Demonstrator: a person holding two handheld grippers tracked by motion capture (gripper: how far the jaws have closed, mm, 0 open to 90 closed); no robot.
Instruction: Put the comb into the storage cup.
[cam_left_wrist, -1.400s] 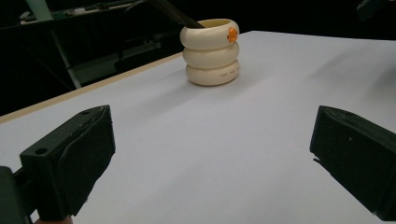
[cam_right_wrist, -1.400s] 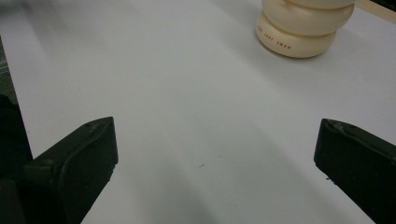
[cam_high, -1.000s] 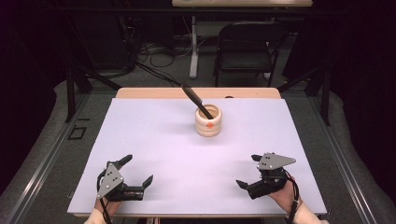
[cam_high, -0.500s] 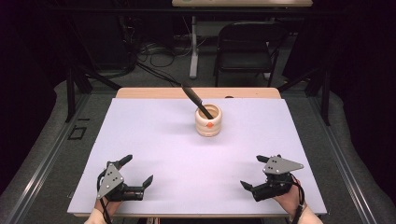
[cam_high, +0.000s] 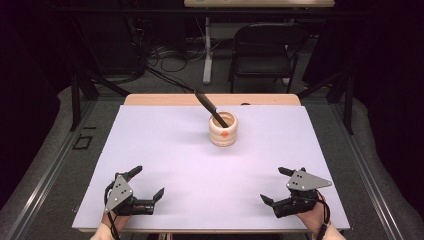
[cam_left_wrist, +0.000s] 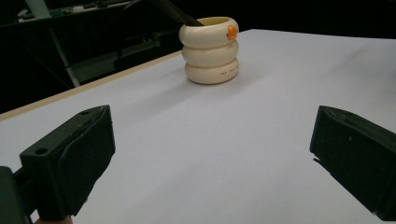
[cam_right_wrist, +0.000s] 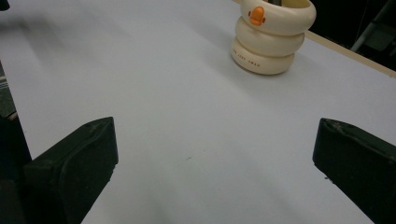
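Note:
A cream ribbed pot (cam_high: 223, 129) with an orange mark stands at the far middle of the white table (cam_high: 165, 145). A black handled tool (cam_high: 210, 107) leans out of it toward the back left. The pot also appears in the left gripper view (cam_left_wrist: 210, 50) and in the right gripper view (cam_right_wrist: 271, 37). My left gripper (cam_high: 148, 183) rests near the front left edge, jaws wide apart, nothing between them. My right gripper (cam_high: 276, 186) sits near the front right edge, likewise open and empty.
A dark folding chair (cam_high: 264, 50) stands behind the table, with cables on the floor (cam_high: 165, 55) nearby. A strip of bare wood (cam_high: 165, 99) runs along the table's far edge. Metal stand legs (cam_high: 82, 85) flank the table.
My right gripper has slid back toward the front edge and slightly right. The left gripper and the pot have stayed put.

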